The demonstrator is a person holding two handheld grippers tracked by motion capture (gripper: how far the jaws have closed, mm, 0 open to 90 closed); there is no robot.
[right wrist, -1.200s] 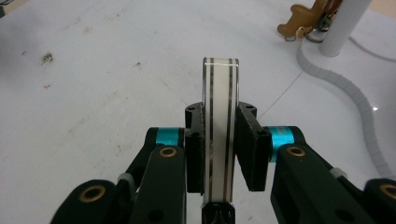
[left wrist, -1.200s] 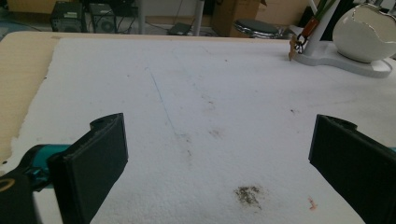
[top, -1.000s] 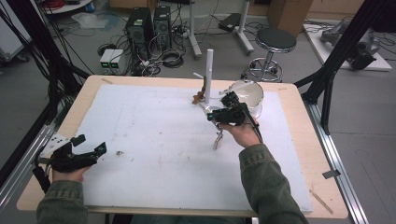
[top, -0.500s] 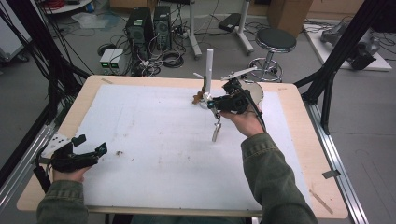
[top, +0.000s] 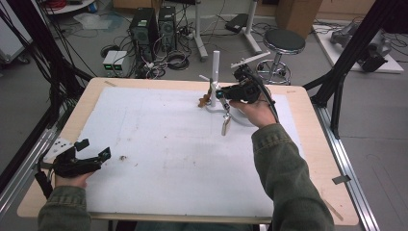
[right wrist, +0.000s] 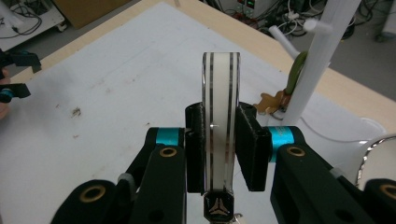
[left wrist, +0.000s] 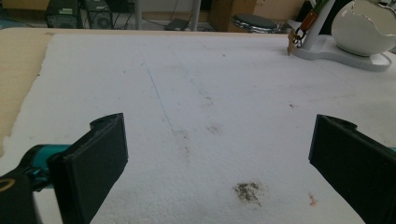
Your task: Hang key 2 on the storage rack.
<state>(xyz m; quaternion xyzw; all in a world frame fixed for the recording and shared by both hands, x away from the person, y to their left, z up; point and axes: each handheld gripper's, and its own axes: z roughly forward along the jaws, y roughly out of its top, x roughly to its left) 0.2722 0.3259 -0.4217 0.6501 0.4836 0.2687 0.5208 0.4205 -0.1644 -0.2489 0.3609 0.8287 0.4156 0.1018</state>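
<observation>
my right gripper (top: 225,94) has lifted toward the white stand (top: 215,77) at upper centre, clamped on a flat keychain tag (right wrist: 220,126); my left gripper (top: 91,155) stays open, lower left.

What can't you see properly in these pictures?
- White bowl: cut off by the top and right edges of the left gripper view.
- Flat striped piece in the right gripper: seen edge-on, its face hidden.
- Small brown charm on the white stand: too small to name in the high view.
</observation>
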